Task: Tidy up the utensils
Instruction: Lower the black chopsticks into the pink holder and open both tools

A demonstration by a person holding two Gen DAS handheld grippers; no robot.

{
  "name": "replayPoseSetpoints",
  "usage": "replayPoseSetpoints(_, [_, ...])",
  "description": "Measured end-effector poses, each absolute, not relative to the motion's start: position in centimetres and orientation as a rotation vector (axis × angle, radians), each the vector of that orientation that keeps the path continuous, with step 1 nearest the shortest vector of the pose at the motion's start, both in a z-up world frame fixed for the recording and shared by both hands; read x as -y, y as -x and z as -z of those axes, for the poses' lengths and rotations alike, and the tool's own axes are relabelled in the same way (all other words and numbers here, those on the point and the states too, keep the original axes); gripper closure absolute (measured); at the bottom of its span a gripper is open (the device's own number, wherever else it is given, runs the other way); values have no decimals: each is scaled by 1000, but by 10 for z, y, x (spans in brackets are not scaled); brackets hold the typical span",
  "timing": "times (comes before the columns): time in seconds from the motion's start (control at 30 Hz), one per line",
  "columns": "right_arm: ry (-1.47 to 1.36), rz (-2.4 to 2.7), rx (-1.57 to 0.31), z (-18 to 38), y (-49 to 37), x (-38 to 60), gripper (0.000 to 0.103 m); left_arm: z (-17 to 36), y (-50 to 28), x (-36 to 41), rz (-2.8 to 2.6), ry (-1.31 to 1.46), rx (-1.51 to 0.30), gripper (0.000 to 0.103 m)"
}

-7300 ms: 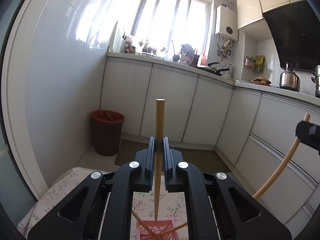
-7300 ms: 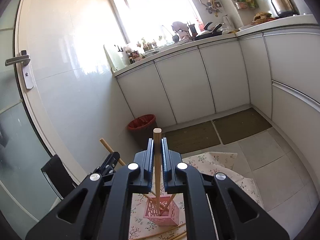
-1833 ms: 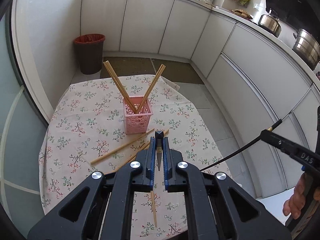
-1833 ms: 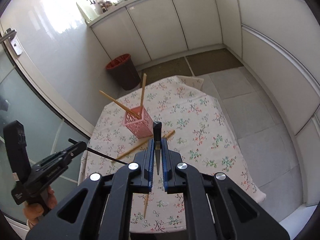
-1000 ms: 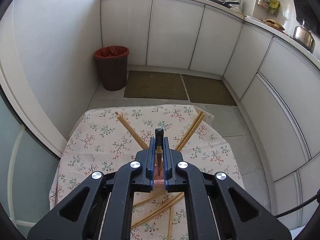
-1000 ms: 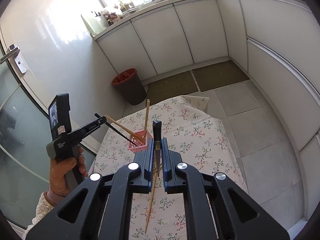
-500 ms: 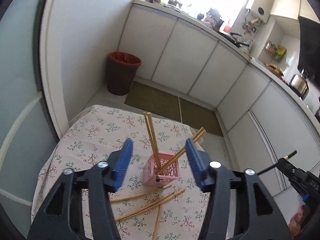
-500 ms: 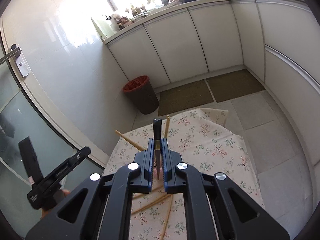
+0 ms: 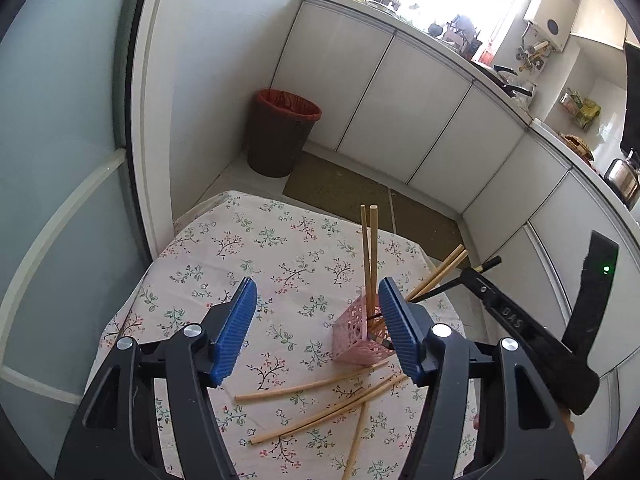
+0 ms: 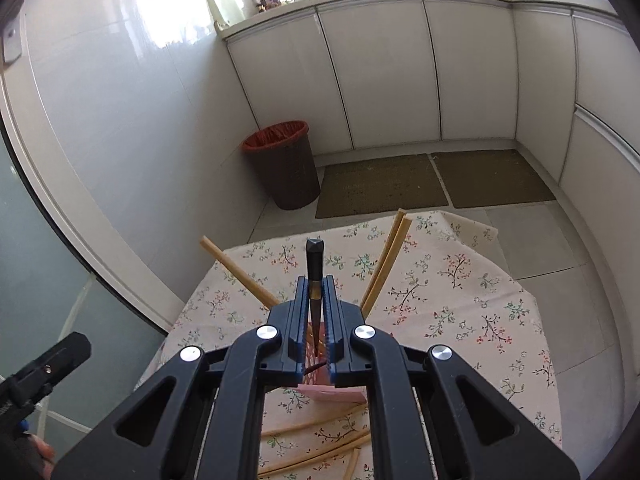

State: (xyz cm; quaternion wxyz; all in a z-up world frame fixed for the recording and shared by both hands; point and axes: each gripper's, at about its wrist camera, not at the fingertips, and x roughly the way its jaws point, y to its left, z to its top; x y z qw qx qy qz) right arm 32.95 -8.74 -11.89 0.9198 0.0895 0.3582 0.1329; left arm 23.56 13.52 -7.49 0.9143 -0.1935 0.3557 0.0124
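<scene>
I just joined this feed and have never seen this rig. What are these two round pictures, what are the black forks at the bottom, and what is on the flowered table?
There is no robot here: a person carries hand-held tongs in each hand, each with a fisheye camera looking along its fingers.

In the left wrist view, the left tongs stand open and empty. In the right wrist view, the right tongs are shut on a dark chopstick, its tip down at the pink basket.

Four wooden chopsticks already stand in that basket. Three more loose chopsticks lie on the flowered tablecloth in front of it.
</scene>
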Motion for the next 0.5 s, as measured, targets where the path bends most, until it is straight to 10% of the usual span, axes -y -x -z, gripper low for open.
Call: replayPoseSetpoints(0.5, [-130, -173, -687, 85, -274, 118, 57, 67, -220, -110, -36, 282, -722, 37])
